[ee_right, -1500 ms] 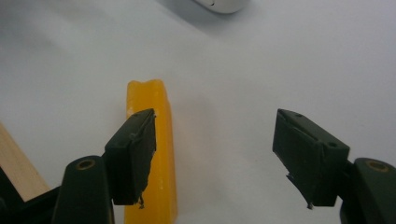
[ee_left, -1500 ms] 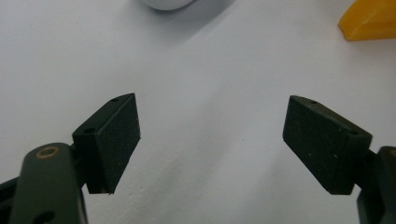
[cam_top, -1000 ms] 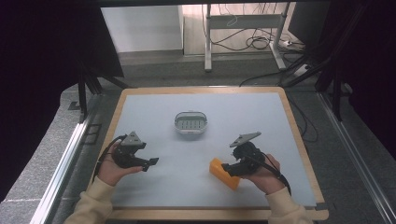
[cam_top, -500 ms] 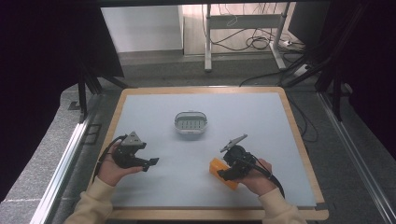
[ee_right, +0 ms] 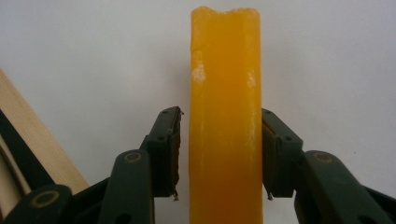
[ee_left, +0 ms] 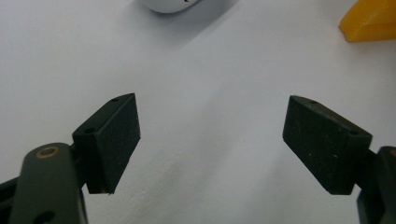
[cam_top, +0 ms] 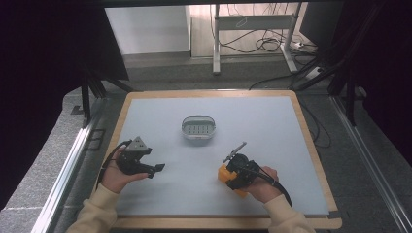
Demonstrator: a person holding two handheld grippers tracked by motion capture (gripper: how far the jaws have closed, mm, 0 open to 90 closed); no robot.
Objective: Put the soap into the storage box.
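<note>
The right gripper (cam_top: 228, 175) stood low over the orange block (cam_top: 224, 173) near the front of the table (cam_top: 291, 145). In the right gripper view its jaws had just been closing around the orange block (ee_right: 225, 121), which ran up between them as a long bar. The pad on the right of that view lay against the block; the one on the left stood a sliver off it, so the grip was narrow but not quite pressing on both sides. From the high view the same block was mostly hidden under the gripper and hand, with only an orange corner visible, and the gap at the pads could not be read there.

The left gripper (cam_top: 156, 169) was held by the other hand at the table's left front, well apart from the block. In the left gripper view its jaws stood wide with bare table between them, and the block (ee_left: 369, 21) lay at the upper right corner.

Beyond both, the white oval dish (cam_top: 198, 128) sat near the middle of the table; the high view showed rows of small holes in its floor, the left gripper view just a slice of its rim (ee_left: 170, 4).
</note>
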